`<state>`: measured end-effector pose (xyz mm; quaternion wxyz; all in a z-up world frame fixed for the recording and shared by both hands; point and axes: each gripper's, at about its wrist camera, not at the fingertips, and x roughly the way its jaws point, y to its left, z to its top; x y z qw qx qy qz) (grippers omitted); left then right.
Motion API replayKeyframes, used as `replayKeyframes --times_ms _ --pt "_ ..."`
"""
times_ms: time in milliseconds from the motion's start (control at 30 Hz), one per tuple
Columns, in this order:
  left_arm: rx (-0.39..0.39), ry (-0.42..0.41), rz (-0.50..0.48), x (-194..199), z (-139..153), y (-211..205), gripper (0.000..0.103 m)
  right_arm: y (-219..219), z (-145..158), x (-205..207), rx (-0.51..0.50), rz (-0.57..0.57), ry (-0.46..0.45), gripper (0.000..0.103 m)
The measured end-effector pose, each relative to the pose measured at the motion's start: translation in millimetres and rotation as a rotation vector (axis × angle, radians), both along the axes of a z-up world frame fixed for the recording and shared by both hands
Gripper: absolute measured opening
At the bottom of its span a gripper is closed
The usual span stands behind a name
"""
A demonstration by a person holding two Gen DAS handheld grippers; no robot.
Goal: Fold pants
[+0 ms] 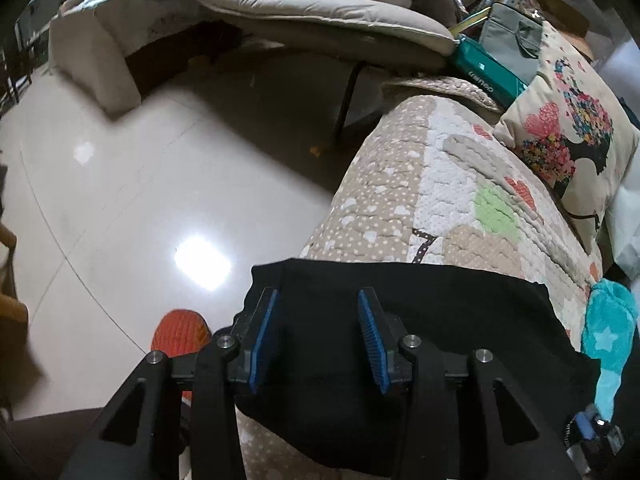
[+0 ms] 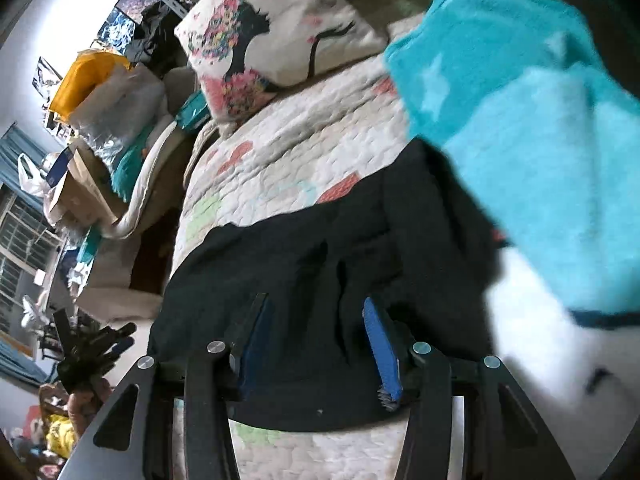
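Note:
The black pants point(image 1: 400, 344) lie flat across a quilted sofa cover point(image 1: 420, 184), one end hanging at the sofa's edge. My left gripper point(image 1: 318, 300) is open just above the pants near that edge, with nothing between its blue pads point(image 1: 264, 332). In the right wrist view the pants point(image 2: 320, 264) lie creased under my right gripper point(image 2: 316, 308), which is open above them with blue pads point(image 2: 382, 348) apart. The right gripper also shows at the lower right of the left wrist view point(image 1: 592, 436).
A turquoise fleece blanket point(image 2: 520, 92) lies right of the pants. A printed cushion point(image 1: 568, 132) leans at the sofa's far end. A glossy tiled floor point(image 1: 120, 200) and an orange slipper point(image 1: 180, 332) are left of the sofa. A cluttered lounger point(image 1: 320, 12) stands beyond.

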<state>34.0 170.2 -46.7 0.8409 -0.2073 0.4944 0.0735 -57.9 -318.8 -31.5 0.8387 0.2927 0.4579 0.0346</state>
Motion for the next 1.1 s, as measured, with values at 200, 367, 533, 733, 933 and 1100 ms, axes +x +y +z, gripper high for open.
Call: replayKeyframes --times_ms 200,367,533,733,933,1100 --pt "0.003 0.009 0.035 -4.8 -4.8 7.7 0.04 -32.0 -3.2 19.2 -0.336 -0.227 0.113 0.008" --pt "-0.01 0.012 0.044 -5.4 -6.7 12.3 0.04 -28.9 18.1 5.5 -0.338 -0.256 0.046 0.034" --pt "-0.064 -0.004 0.096 -22.3 -13.0 33.2 0.041 -1.2 25.4 19.8 -0.283 -0.158 -0.005 0.052" --pt "-0.417 0.031 0.287 -62.8 -47.0 84.3 0.043 55.8 26.1 61.6 -0.293 0.062 -0.027 0.053" --pt "-0.587 0.0 0.313 -83.9 -60.9 72.4 0.052 162.9 26.3 99.3 -0.31 0.441 -0.033 0.06" --pt "-0.564 0.034 0.263 -79.8 -69.0 52.7 0.052 260.7 11.3 123.4 -0.285 0.744 0.015 0.061"
